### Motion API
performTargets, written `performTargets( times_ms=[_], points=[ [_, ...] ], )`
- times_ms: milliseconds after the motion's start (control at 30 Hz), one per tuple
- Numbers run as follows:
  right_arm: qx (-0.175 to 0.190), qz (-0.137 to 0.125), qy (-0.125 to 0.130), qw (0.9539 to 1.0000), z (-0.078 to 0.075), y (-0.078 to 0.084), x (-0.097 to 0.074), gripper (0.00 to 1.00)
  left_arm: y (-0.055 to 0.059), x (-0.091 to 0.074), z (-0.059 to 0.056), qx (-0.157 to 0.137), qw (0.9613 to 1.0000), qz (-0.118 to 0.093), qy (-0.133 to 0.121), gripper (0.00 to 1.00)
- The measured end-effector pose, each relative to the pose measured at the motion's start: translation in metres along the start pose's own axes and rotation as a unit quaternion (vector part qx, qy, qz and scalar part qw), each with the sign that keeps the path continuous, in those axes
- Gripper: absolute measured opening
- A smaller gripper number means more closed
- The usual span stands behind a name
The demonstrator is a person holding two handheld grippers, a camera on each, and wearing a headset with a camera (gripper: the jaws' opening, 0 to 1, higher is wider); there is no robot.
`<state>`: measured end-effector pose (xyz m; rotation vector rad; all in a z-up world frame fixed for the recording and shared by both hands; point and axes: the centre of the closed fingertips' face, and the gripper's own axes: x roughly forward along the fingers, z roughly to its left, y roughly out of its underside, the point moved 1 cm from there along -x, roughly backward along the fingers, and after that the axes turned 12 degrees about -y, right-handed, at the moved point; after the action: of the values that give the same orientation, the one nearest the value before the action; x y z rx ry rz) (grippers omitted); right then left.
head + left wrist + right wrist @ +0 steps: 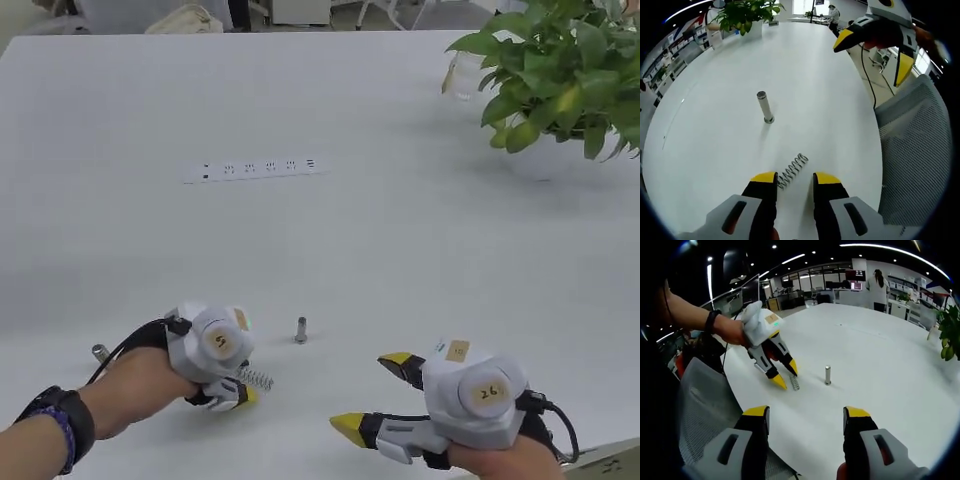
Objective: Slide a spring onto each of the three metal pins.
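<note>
While the spring (pixel 257 378) lies flat by the table's (pixel 400 200) near edge, one end between the left gripper's (pixel 238 396) parted jaws, unpinched, 1 pin (pixel 301 330) stands upright just beyond it, a 2nd pin (pixel 100 352) sits farther left, and the right gripper (pixel 372 392) is spread wide.

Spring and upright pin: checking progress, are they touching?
Apart. The left gripper view shows bare table between the spring, lying flat, and the standing pin.
</note>
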<state>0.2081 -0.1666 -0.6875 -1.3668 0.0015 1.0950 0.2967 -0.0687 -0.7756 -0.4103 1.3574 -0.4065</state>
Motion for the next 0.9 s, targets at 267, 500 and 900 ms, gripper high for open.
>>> performTargets(
  times_ms=[267, 500, 900],
  points=[
    [-0.001, 0.002, -0.005, 1.0, 0.003, 0.0, 0.003, 0.58, 0.014, -0.003, -0.006, -0.003, 0.9998, 0.015, 0.011, 0.16],
    [-0.005, 0.002, -0.01, 0.9999, 0.007, -0.002, 0.006, 0.58, 0.026, -0.007, -0.013, -0.009, 0.9997, 0.02, 0.01, 0.09],
    [-0.007, 0.006, -0.016, 0.9998, 0.015, 0.0, 0.011, 0.57, 0.041, -0.018, -0.027, -0.017, 0.9996, 0.02, 0.007, 0.03]
  ],
)
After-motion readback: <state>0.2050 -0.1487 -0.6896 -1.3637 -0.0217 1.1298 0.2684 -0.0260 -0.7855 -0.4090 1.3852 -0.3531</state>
